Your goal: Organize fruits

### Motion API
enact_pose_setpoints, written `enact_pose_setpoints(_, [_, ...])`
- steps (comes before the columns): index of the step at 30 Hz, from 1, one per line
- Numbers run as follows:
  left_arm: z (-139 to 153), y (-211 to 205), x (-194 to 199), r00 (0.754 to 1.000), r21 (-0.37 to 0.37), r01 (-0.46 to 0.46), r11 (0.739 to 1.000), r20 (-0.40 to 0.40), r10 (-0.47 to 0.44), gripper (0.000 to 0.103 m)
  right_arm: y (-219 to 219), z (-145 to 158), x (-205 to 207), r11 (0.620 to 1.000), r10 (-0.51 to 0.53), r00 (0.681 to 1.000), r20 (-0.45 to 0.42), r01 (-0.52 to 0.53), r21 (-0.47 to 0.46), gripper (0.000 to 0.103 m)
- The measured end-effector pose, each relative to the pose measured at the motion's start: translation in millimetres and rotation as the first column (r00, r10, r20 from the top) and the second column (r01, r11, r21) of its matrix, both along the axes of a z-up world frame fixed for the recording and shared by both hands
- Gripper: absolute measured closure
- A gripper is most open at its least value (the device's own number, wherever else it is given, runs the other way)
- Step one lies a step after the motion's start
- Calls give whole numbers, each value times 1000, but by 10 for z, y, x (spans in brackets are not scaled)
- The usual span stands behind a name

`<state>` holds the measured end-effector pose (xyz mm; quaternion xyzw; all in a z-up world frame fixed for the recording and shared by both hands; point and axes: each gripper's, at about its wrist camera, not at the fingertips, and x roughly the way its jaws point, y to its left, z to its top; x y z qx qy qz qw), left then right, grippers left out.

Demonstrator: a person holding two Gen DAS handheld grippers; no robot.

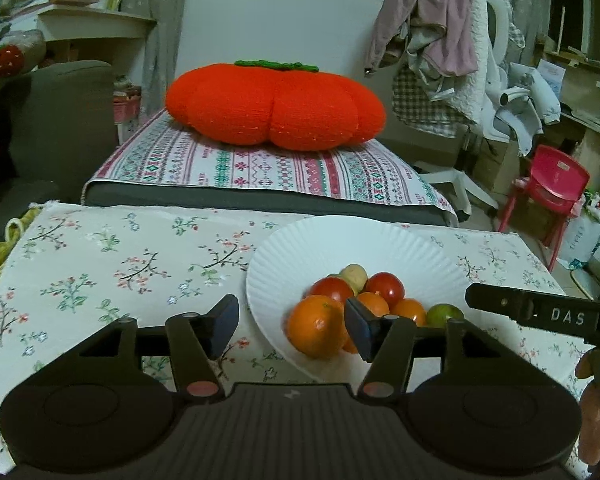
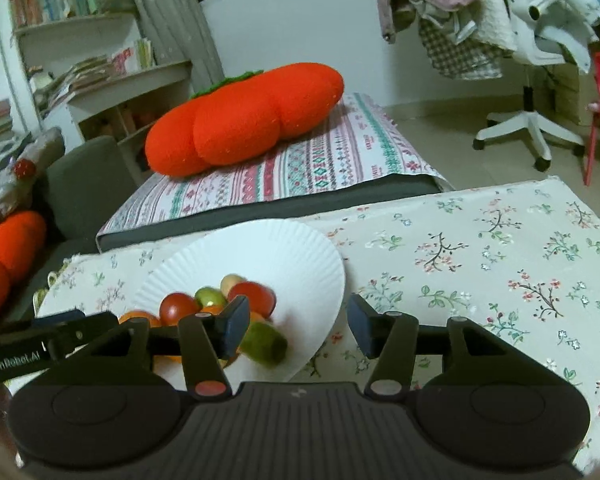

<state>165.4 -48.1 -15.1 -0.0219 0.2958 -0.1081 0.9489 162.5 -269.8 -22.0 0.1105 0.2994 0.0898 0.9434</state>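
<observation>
Fruit lay heaped on the white fluted paper plate (image 1: pixel 300 248): round orange mandarin (image 1: pixel 316 330), red tomatoes (image 1: pixel 385 289), a green lime (image 1: pixel 444 314). Left gripper (image 1: pixel 292 326) stood wide open and empty at the plate's near rim; right gripper (image 2: pixel 298 324) likewise gaped, holding nothing, over the plate's right edge.
</observation>
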Motion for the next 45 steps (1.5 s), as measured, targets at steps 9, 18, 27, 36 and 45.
enact_pose_setpoints(9, [30,110,-311,994,42,-98,994,-51,100,50,254,148,-340,995,60,998,11,-59,-75,48])
enact_pose_setpoints(18, [78,73,-776,993,73,-106,992,-36,109,34,490,245,-811,985,81,996,22,-77,-153,39])
enact_pose_setpoints(27, [64,54,-1109,993,106,-117,987,-18,120,33,543,224,-1149,985,38,999,30,-32,-171,32])
enact_pose_setpoints(36, [76,39,-1297,991,109,-135,985,8,135,32,516,172,-1294,990,-17,1000,13,19,-142,24])
enact_pose_setpoints(45, [26,85,-1267,988,103,-153,983,5,154,21,518,105,-1285,982,-35,999,24,39,-185,3])
